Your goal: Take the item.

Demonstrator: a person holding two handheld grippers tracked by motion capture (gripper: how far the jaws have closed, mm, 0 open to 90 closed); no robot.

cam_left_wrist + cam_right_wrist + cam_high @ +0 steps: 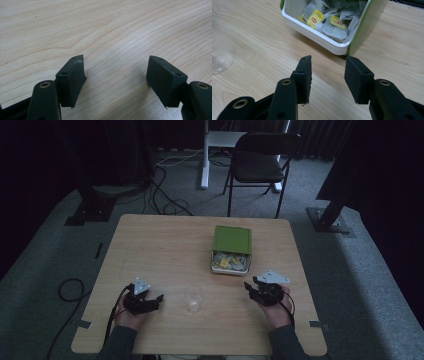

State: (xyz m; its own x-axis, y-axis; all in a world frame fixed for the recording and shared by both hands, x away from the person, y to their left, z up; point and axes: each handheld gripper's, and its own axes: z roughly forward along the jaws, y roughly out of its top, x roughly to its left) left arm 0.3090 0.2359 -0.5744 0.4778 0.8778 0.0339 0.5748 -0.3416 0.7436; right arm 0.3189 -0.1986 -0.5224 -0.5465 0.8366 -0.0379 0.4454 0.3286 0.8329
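The right tongs (327,75) hang just in front of the near corner of a white box with a green lid (337,41), and they point at it. Their two black jaws stand partly apart and nothing is between them. The box sits on the far right part of the wooden bench (165,245), with its green lid (232,239) standing open at the back. It is full of tea bags (332,28), so this looks like the start of picking one out. To do it well, I think the right tongs should go up over the white rim, come down on one bag that lies on top, and pinch it softly by its paper so it does not tear or drag others along. A bag with a yellow tag (315,18) near the front looks easy to reach. The left tongs (116,75) are wide apart and hold nothing, low over bare wood at the near left. A clear plastic cup (192,300) stands between the two tongs, near the front edge. Now the count: one box, one cup, two tongs, and three yellow tags that I can see. The tea bags are piled up, so I cannot count them all. One black chair (260,162) stands behind the bench.
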